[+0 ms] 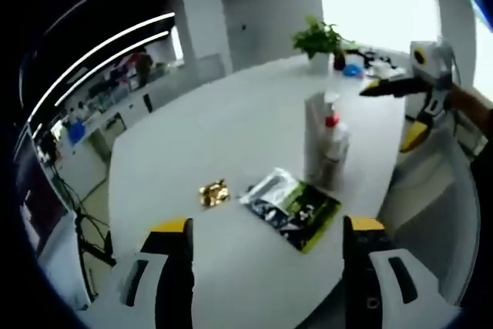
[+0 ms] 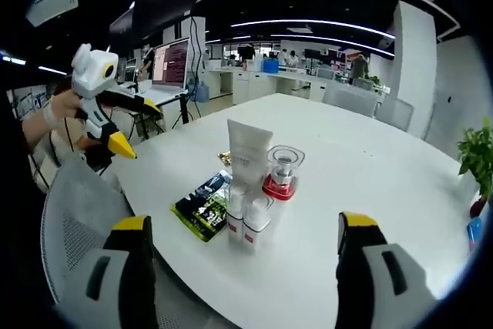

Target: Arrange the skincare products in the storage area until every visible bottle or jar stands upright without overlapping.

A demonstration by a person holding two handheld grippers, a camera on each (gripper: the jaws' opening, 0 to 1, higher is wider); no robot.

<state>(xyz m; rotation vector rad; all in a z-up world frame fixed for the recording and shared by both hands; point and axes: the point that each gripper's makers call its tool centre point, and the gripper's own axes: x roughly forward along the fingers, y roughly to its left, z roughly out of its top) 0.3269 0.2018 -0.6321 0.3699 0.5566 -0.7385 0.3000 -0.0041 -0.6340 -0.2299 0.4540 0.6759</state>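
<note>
On the white table a white tube stands upright on its cap. Beside it stands a clear-topped jar with a red base, and in front of it two small white bottles with red bands, close together. In the left gripper view the tube and one red-banded bottle stand close together. A black and green sachet lies flat near them. My left gripper is open and back from the sachet. My right gripper is open, short of the bottles.
A small gold wrapper lies left of the sachet. A potted plant and blue items sit at the table's far end. A grey mesh chair stands at the table edge. Desks and screens fill the room behind.
</note>
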